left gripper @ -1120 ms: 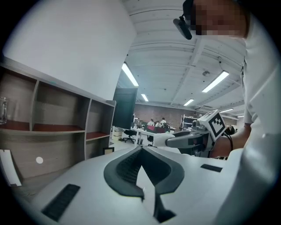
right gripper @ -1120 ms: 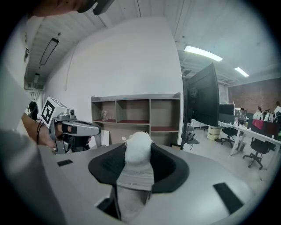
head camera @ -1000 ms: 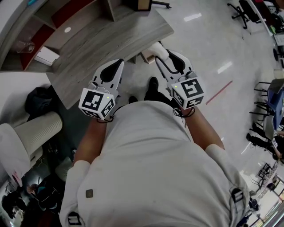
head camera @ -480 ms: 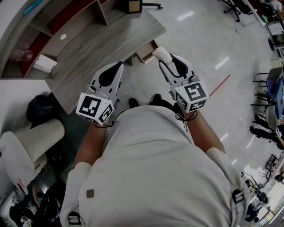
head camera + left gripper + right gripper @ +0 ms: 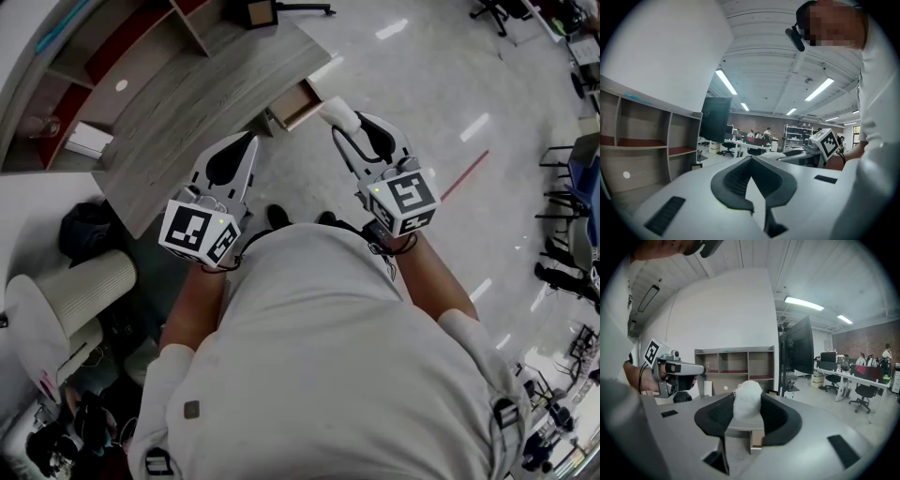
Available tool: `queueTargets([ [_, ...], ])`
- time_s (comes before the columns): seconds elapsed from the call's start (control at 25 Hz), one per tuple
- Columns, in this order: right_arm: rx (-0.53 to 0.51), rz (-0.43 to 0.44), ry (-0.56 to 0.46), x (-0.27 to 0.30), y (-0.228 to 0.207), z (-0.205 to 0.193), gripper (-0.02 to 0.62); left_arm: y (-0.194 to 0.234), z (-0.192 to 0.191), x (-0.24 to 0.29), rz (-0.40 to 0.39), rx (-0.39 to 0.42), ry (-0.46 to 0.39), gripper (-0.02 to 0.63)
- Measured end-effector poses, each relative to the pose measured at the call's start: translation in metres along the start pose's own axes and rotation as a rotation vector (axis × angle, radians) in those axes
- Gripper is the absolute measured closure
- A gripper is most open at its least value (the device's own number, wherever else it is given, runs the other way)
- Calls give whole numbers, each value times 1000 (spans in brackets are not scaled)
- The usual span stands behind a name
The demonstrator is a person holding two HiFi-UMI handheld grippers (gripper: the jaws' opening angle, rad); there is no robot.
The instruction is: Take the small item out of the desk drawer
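**Right tool** (image 5: 341, 120) (image 5: 747, 404): jaws closed on the small white item, which fills the gap between the dark pads. The tool is held out over the floor (image 5: 422, 84), off the worktop's front edge, with its marker cube towards the person.

**Small white item** (image 5: 338, 113) (image 5: 747, 401): a soft, fluffy-looking white lump, gripped at the right tool's tips. It is outside the drawer and, in the head view, just beside the drawer's open end, clear of the worktop.

**Drawer** (image 5: 294, 103): a shallow, light wood tray, pulled out from under the worktop's front edge near its right-hand corner. What lies inside cannot be made out.

**Left tool** (image 5: 246, 142) (image 5: 751, 161): jaws together with nothing between them. It is held at the worktop's front edge, level with the right tool and well apart from it.

**Worktop** (image 5: 187, 98): a grey wood-grain surface with a curved front edge.

**Shelf unit** (image 5: 112, 47): open compartments along the worktop's far edge, some with red bases.
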State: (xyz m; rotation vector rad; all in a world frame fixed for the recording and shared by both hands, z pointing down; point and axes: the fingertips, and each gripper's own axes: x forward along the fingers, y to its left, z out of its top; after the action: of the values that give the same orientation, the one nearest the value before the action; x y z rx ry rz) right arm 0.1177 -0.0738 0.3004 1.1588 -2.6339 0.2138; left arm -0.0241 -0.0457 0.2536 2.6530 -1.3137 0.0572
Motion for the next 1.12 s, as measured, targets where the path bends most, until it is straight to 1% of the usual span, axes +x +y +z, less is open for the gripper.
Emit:
queueTargets([
  [0.12,10,11,0,-24,-17,-7,422,-32,3,11,8,-2,2,591],
  [0.28,1,38,-8,-54,-31,-15,420,-70,-3,20,16,-4,13,591],
  [0.52,-19,97,-7,-81,-31,-33,420,-106,-26,21,41,-17,39,591],
  [0.64,-18,106,-15,-88,-26,-38,420,-115,-32,13,49,-17,50,591],
  [0.84,-24,109,-26,-95,-6,-38,420,-116,-27,-9,52,8,30,591],
  [1.0,-32,97,-41,-101,19,-32,420,-116,-24,-32,37,38,22,591],
  [1.12,-34,92,-53,-105,45,-28,420,-113,-25,-55,22,46,23,591],
])
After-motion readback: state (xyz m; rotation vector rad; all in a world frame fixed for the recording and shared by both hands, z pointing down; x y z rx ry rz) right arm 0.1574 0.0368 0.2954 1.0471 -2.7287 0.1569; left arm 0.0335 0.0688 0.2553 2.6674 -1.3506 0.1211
